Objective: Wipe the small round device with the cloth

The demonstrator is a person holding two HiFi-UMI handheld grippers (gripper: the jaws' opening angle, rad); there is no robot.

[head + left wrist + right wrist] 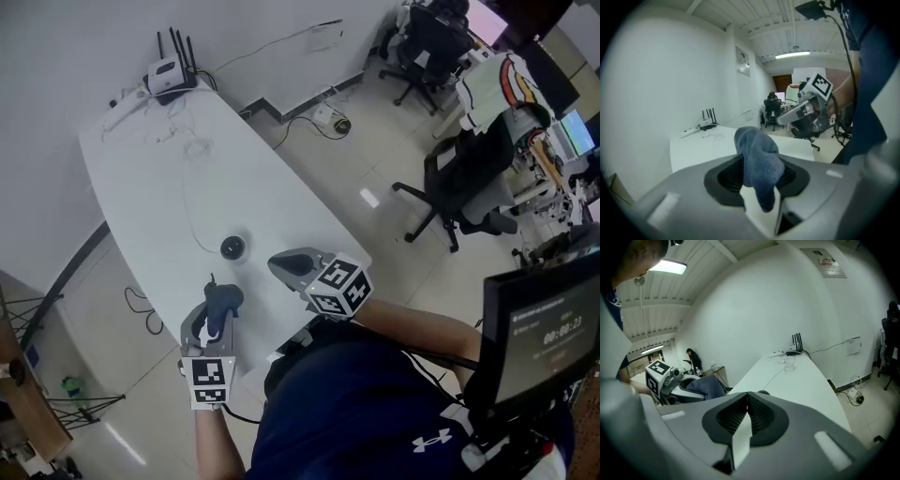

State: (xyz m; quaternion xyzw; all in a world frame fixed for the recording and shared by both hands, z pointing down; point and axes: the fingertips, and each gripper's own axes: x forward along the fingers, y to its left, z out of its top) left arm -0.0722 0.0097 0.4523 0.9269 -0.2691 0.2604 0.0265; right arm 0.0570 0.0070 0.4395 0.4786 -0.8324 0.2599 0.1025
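Note:
The small round black device (232, 247) sits on the white table (159, 178), near its front end. My left gripper (217, 306) is just in front of it, shut on a blue-grey cloth (225, 299). In the left gripper view the cloth (757, 159) bulges up between the jaws. My right gripper (283, 266) hovers to the right of the device, its jaws shut with nothing between them. In the right gripper view the jaws meet at the middle, the device (763, 392) peeks over them, and the cloth (707, 386) shows at the left.
A router (170, 73) with antennas and loose cables (192, 148) lie at the table's far end. A thin cable runs from the device toward them. Office chairs (464, 187) stand on the floor to the right. A monitor (539, 328) is close at my right.

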